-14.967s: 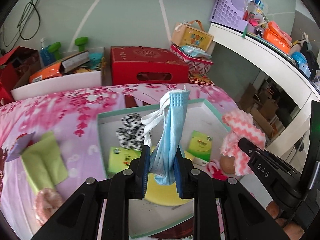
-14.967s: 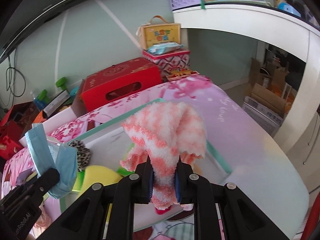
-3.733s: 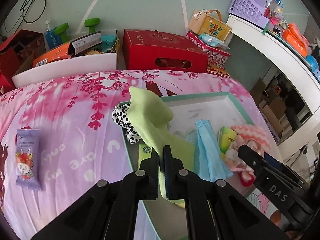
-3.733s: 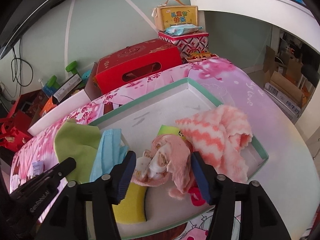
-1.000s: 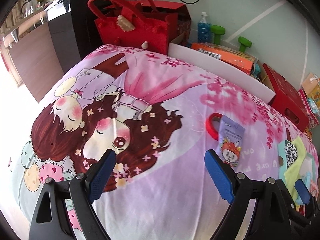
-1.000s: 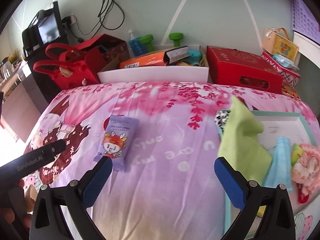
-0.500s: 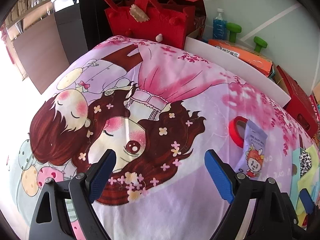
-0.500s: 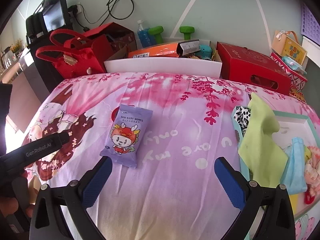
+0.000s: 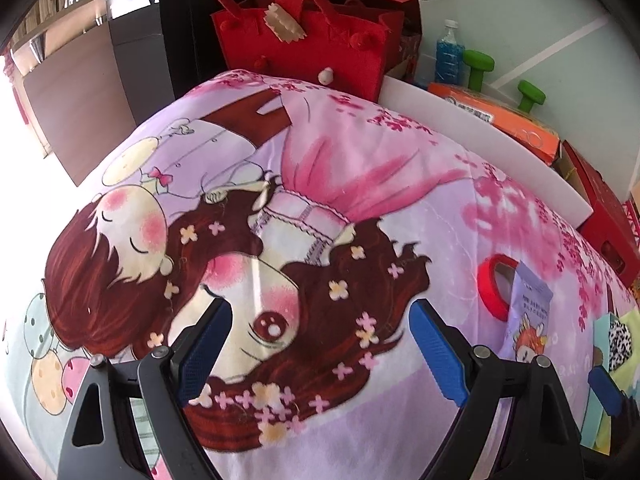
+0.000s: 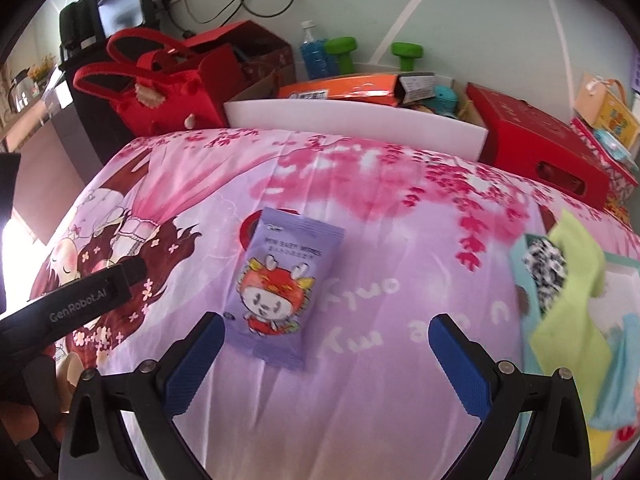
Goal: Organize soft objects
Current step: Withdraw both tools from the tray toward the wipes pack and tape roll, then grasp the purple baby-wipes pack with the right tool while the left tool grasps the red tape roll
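My right gripper (image 10: 328, 364) is open and empty, hovering just in front of a purple baby-wipes packet (image 10: 280, 288) that lies flat on the pink cartoon bedspread. A red ring (image 10: 248, 228) peeks out from under the packet. At the right, the teal tray (image 10: 520, 280) holds a green cloth (image 10: 572, 292), a black-and-white scrunchie (image 10: 546, 272) and a blue face mask (image 10: 616, 380). My left gripper (image 9: 320, 348) is open over the printed cartoon face, with nothing between its pads. In its view the wipes packet (image 9: 528, 320) lies off to the right.
A red felt handbag (image 9: 304, 40) stands at the bedspread's far edge. Behind a white board (image 10: 352, 120) sit an orange box (image 10: 344, 90), green dumbbells (image 10: 406, 54) and a blue bottle (image 10: 312, 52). A red box (image 10: 540, 144) is at the back right. Part of a hand (image 10: 24, 416) shows at the lower left.
Both grippers have moved left and lower over the bedspread, still open. The wipes packet now sits nearer the middle of the right wrist view, and the tray has slid toward the right edge.
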Demonstrator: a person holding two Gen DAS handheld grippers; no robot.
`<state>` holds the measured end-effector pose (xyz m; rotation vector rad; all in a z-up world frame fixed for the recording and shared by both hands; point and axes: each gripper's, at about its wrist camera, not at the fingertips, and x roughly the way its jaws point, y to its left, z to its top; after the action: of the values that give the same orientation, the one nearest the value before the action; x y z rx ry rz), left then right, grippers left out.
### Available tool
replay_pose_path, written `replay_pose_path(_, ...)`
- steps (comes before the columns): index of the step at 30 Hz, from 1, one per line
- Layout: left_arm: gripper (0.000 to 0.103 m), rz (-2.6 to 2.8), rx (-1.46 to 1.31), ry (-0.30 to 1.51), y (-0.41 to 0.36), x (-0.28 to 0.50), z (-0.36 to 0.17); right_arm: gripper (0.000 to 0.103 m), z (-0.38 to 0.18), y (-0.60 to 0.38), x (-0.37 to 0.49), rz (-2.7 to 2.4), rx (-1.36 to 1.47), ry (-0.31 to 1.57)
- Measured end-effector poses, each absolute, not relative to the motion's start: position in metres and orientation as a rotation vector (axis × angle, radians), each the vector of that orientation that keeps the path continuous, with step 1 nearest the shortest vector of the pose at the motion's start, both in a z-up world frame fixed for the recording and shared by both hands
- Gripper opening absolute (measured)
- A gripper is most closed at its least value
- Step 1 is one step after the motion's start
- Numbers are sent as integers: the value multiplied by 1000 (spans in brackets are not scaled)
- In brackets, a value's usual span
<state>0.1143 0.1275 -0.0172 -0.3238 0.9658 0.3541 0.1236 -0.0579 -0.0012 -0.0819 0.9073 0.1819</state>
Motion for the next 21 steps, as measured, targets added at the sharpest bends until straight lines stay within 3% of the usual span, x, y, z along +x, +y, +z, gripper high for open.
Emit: replay_pose_path(21, 90, 276, -361, 911, 121, 138, -20, 99, -29, -44, 156, 174, -143, 947)
